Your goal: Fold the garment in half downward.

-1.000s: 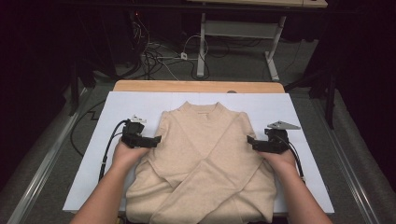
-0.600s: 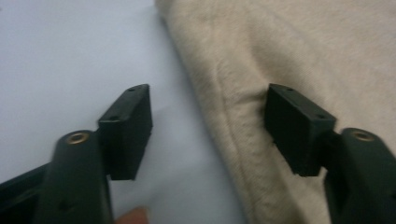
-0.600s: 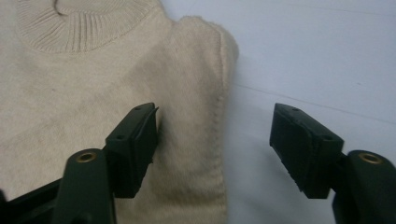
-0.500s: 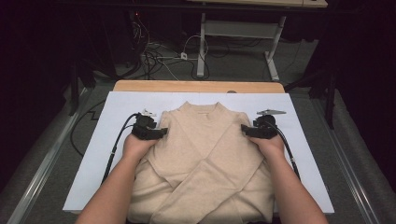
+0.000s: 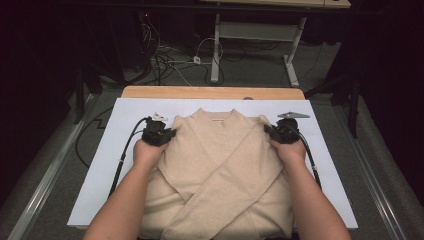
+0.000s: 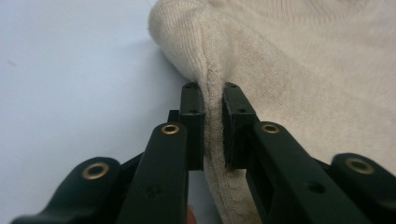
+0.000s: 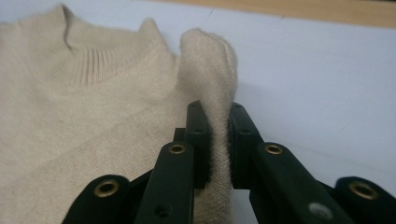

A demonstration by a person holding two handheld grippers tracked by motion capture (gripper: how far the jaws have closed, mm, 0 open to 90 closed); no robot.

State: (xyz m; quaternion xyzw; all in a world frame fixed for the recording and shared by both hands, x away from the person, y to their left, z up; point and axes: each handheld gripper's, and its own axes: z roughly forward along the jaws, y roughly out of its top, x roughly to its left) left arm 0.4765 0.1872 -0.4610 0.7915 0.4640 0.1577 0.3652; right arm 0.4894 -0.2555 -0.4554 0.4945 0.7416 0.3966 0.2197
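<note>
Both jaws have just been closing: the left gripper point(image 5: 169, 133) pinches the sweater's point(image 5: 220, 170) left shoulder, the right gripper point(image 5: 270, 131) its right shoulder, on the white surface point(image 5: 100, 165).

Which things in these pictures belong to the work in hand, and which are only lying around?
In the work:
- beige sweater, sleeves folded across the front
- left gripper, shut on a pinched fold at one shoulder
- right gripper, shut on a fold at the other shoulder
- white sheet under the sweater

Lying around:
- cables on the floor
- table frame behind
</note>
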